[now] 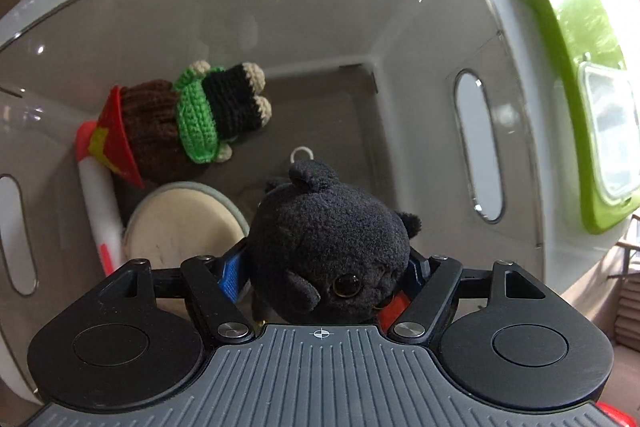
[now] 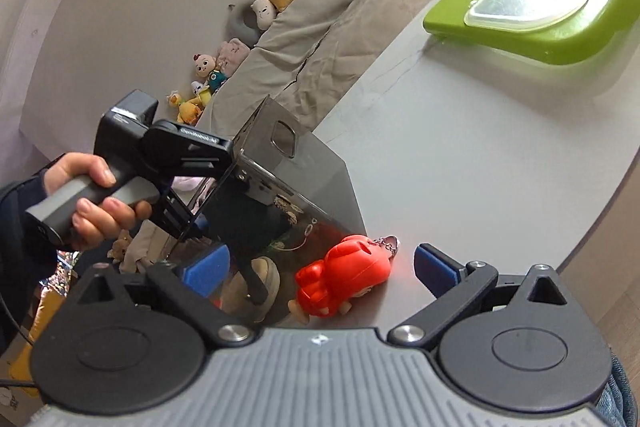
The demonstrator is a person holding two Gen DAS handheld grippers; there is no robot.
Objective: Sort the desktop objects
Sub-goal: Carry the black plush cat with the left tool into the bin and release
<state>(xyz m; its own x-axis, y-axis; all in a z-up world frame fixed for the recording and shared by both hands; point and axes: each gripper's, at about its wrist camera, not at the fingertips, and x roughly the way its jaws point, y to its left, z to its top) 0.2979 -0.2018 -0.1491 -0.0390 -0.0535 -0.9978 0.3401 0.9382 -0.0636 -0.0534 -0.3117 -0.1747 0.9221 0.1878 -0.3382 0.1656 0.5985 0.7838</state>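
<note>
**Left over bin with black plush, right lined up on red toy**

Left gripper (image 1: 326, 267) is clamped on the black plush (image 1: 332, 247) — blue pads pinch its sides, face toward the camera, loop end pointing down into the grey bin (image 1: 420, 99). Plush hangs above the bin floor, not touching it as far as I can tell. Already inside: crochet doll (image 1: 188, 119), round cream pad (image 1: 180, 223), white-and-pink stick (image 1: 100, 203) along the left wall.

Right gripper (image 2: 316, 267) is spread wide and empty. Red toy figure (image 2: 344, 275) lies on the table (image 2: 460, 147) directly between the fingers, just beside the bin's dark outer wall (image 2: 312, 179). Its long axis runs diagonally — head low-left toward the camera, keychain end up-right, away. So the axis sits skew to the finger line, not square across it.

Judgement: left only needs to release; right is the nearer one for the red toy and may want a slight wrist roll before closing. Green tray (image 2: 540, 27) with the clear lid sits well apart, far right.
</note>
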